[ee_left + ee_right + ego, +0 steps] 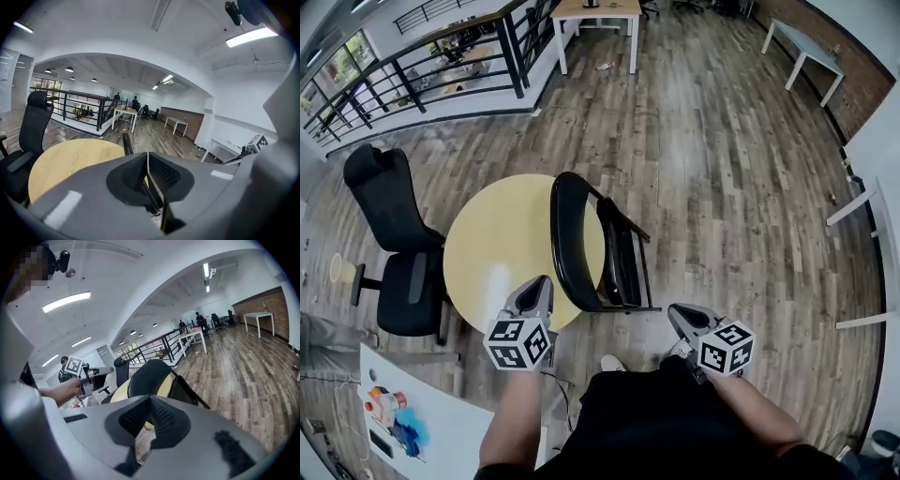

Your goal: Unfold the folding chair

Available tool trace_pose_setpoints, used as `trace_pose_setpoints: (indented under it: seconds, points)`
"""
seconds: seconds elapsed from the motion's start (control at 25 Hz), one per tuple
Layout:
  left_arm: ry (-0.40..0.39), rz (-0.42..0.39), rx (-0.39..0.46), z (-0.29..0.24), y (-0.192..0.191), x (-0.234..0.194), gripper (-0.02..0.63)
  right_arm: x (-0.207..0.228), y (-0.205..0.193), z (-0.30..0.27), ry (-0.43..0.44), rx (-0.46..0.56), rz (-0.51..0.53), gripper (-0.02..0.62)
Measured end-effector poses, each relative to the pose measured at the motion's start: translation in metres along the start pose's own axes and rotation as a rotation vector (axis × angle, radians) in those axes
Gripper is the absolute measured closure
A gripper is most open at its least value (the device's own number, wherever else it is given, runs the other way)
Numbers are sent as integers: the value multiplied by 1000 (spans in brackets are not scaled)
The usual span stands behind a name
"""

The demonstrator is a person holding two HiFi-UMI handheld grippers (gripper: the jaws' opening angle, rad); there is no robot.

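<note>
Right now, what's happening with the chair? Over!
Left gripper shut, empty. Right gripper shut, empty. Folding chair still folded, untouched. Round table close beside it.

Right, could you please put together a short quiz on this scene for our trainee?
1. True or false: the right gripper is clamped on the folding chair.
2. What stands directly beside the folding chair? A) round yellow table B) a sofa C) a ladder
3. In the head view, what seat stands left of the table?
Key: 1 false, its jaws are shut and empty, short of the chair; 2 A; 3 the black office chair.
</note>
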State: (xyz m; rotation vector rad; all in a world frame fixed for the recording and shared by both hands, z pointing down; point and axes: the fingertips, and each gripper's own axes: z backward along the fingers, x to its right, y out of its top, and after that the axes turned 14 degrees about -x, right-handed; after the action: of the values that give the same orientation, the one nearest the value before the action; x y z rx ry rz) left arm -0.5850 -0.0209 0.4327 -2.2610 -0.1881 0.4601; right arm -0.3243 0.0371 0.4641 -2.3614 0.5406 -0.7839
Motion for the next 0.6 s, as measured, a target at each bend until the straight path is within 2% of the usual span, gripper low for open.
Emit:
trace_pose_setpoints:
  seconds: [0.28,0.36,0.52,0.6]
  points:
    - [6,-25,-60,-22,0,-7,562,-1,-4,-9,-17,-4,-34,589]
    - [-11,-30,-125,-36,-5,-11,524,-2,-2,-12,-21,-11,-30,589]
    - [-116,9,-241,-78,-2,-14,426,-1,6,-18,-34,-25,-14,589]
    - [-110,19,-263,-97,2,-23,407,-1,8,-20,-40,-29,-7,589]
